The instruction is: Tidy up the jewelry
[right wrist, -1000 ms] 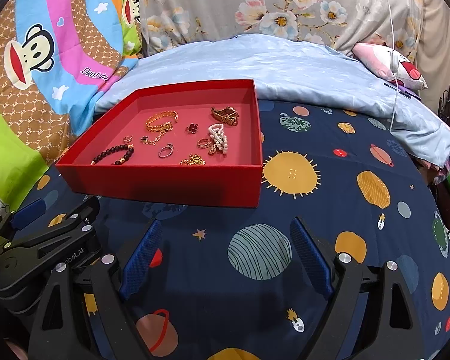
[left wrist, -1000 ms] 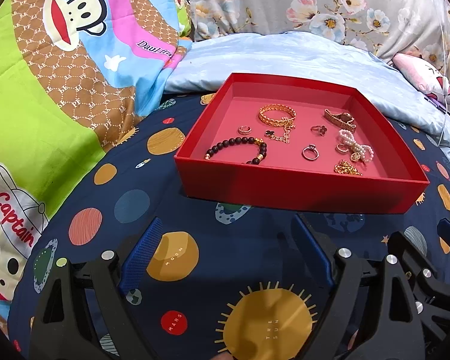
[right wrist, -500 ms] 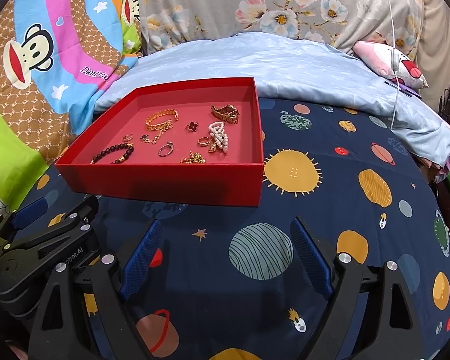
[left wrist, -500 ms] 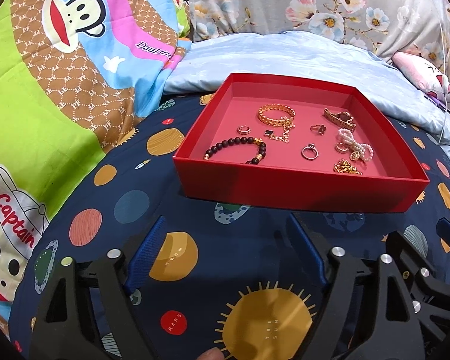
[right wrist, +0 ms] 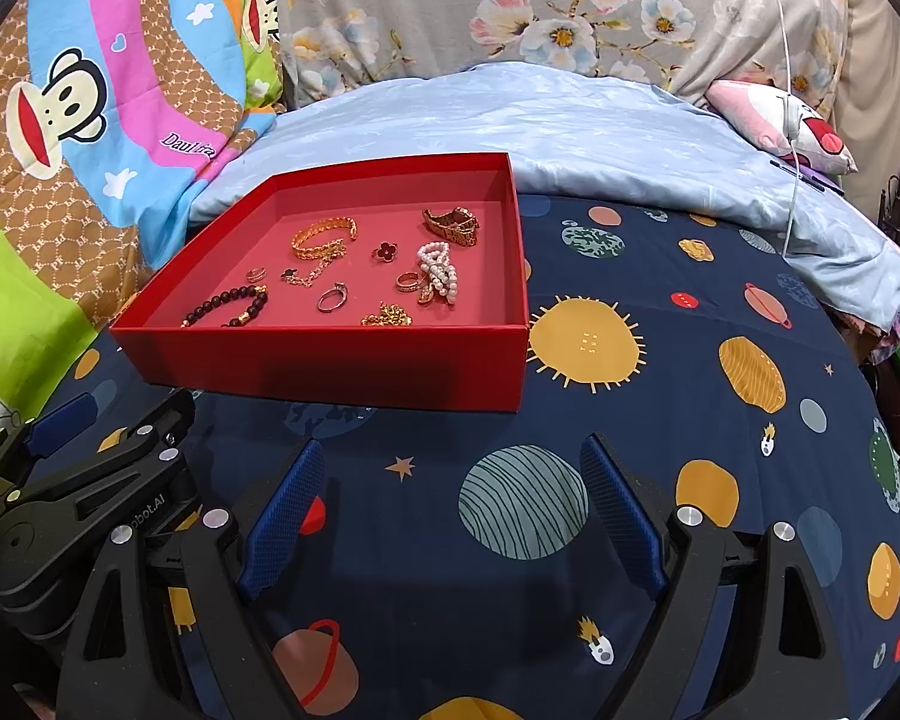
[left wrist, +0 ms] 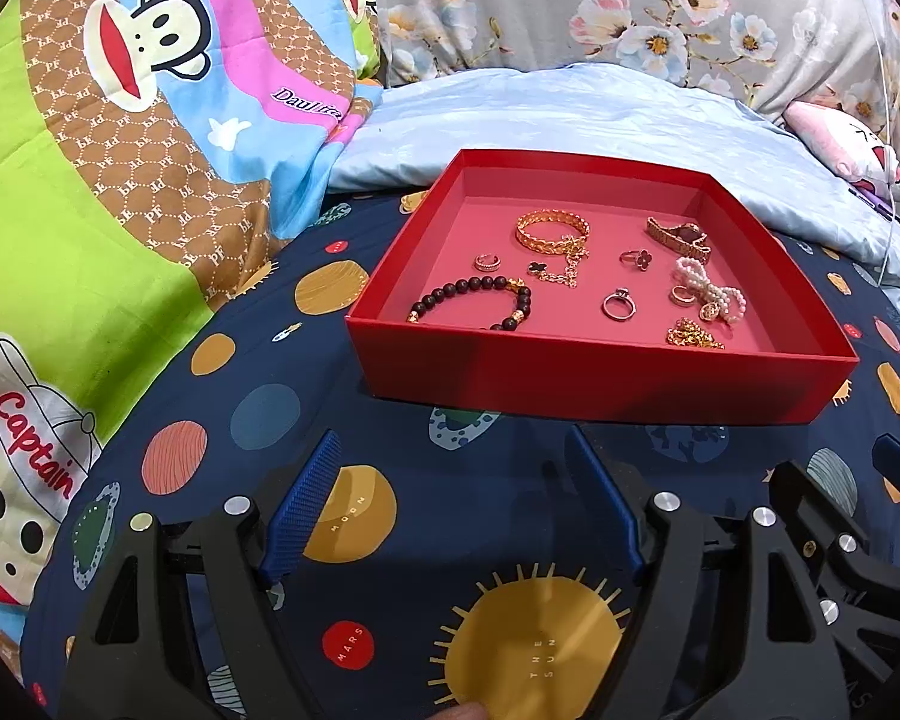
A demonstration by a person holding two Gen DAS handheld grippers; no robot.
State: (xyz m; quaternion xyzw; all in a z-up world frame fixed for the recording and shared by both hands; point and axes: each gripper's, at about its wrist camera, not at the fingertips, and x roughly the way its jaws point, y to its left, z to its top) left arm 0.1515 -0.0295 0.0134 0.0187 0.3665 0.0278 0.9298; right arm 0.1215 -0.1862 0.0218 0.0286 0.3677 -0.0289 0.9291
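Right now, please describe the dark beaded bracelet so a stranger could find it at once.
Find the red tray on the planet-print bedspread. The dark beaded bracelet lies in its near left corner. It alone has dark round beads; its neighbours are gold, silver or pearl.

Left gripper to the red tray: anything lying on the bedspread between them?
Nothing: in the left wrist view only bare planet-print bedspread lies between the open left gripper and the red tray.
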